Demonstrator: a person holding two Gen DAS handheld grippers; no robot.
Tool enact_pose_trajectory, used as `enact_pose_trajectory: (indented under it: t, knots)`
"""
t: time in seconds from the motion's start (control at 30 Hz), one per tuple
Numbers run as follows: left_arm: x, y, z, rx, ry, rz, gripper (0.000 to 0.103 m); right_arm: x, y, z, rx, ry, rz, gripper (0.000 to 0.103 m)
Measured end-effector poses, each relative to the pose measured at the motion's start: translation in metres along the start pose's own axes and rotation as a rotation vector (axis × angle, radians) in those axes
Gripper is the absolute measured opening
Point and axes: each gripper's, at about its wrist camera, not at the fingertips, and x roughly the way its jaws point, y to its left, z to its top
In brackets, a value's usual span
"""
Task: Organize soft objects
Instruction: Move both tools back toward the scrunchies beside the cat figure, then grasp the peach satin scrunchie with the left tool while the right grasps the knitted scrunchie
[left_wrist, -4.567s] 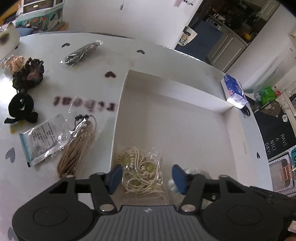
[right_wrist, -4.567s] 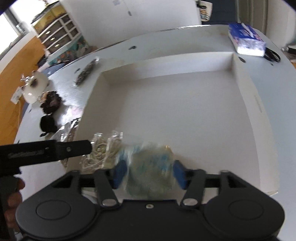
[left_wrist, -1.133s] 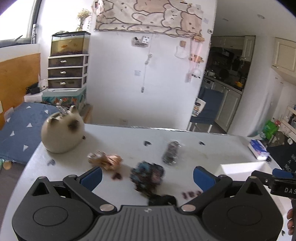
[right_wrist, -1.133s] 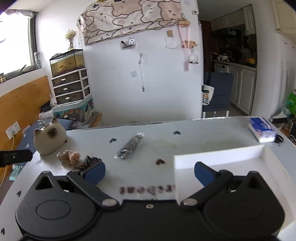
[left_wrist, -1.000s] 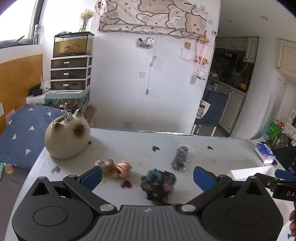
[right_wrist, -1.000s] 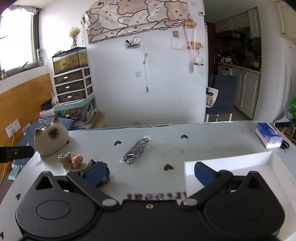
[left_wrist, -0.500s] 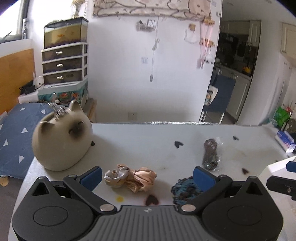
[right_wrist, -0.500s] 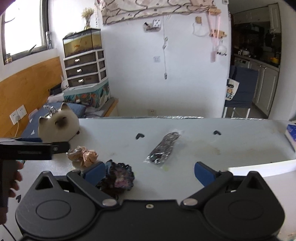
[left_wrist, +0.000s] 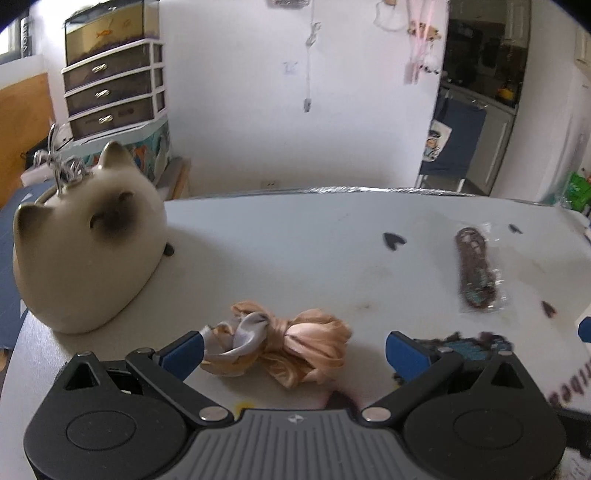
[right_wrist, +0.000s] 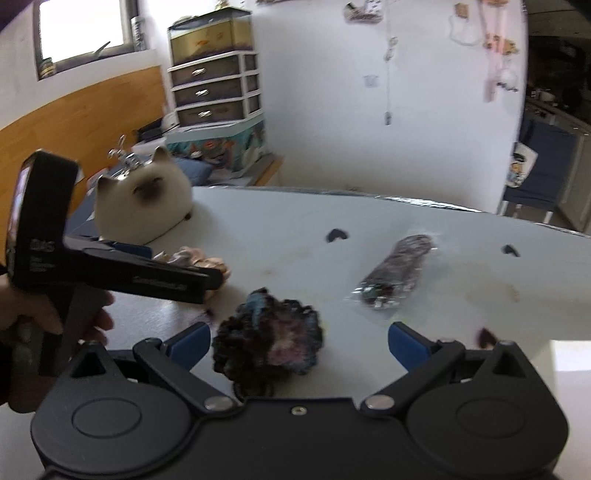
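I hold the left hand-held gripper spread wide, empty, low over the table, so its pads straddle the peach satin scrunchie lying between them; my right hand-held gripper, equally agape, frames the dark ruffled scrunchie resting nearby, ready for pinching both.

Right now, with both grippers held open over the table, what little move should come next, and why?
Probably close the left gripper on the peach satin scrunchie: it already lies on the table between the open blue fingers. The right gripper brackets the dark scrunchie likewise.
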Motion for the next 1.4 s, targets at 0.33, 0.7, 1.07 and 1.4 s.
enact_pose_trajectory:
  t: [0.33, 0.7, 1.07, 1.4]
  knots:
    - [0.015, 0.007, -0.002, 0.020, 0.038, 0.016, 0.092, 0.041, 0.014, -0.003, -0.079, 0.065, 0.069, 0.103]
    - [0.023, 0.006, 0.001, 0.017, 0.097, 0.010, 0.056, 0.062, 0.018, -0.003, -0.101, 0.095, 0.102, 0.103]
    - [0.023, 0.013, 0.002, -0.020, 0.090, -0.017, 0.016, 0.061, 0.017, -0.005, -0.077, 0.119, 0.143, 0.062]
    - [0.007, 0.017, -0.002, -0.061, 0.085, -0.038, 0.008, 0.043, 0.020, -0.003, -0.093, 0.101, 0.159, 0.031]
